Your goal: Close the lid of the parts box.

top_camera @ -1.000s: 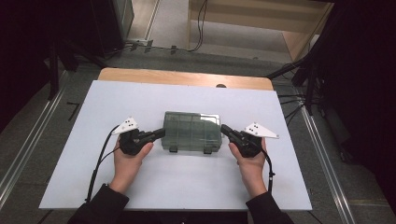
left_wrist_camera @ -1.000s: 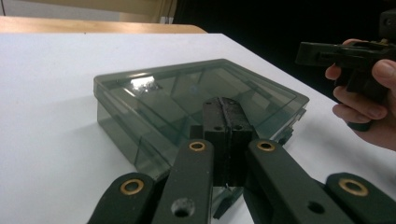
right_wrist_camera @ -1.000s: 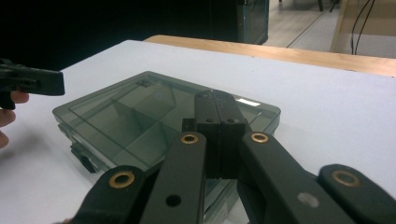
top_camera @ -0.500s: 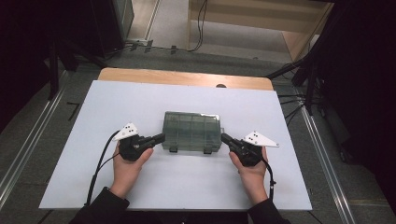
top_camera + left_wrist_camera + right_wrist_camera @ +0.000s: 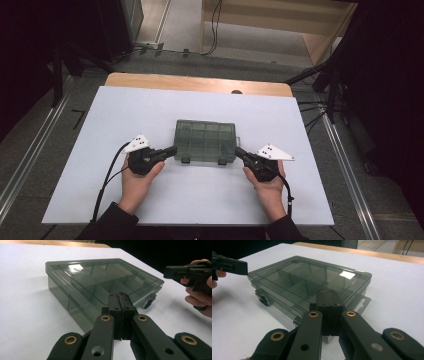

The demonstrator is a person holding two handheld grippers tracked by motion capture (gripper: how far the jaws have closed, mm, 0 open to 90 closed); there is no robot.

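Observation:
A smoky translucent compartment box lies shut on the white tabletop, its latches toward the person. Dividers show through the lid, and the cells look empty. My left gripper is shut with nothing in it, its tips by the box's near left corner. My right gripper is also shut and empty, with its tips at the near right corner. Whether either tip touches the box I cannot tell. Each gripper view shows the other gripper across the box.
A wooden strip runs along the table's far edge. Beyond it are floor cables and dark stands. Metal rails flank the table. White surface lies open in front of the box and to both sides.
Both hands have drawn back a little toward the person, so the tips now sit by the box's near corners instead of its sides. The box has not moved.

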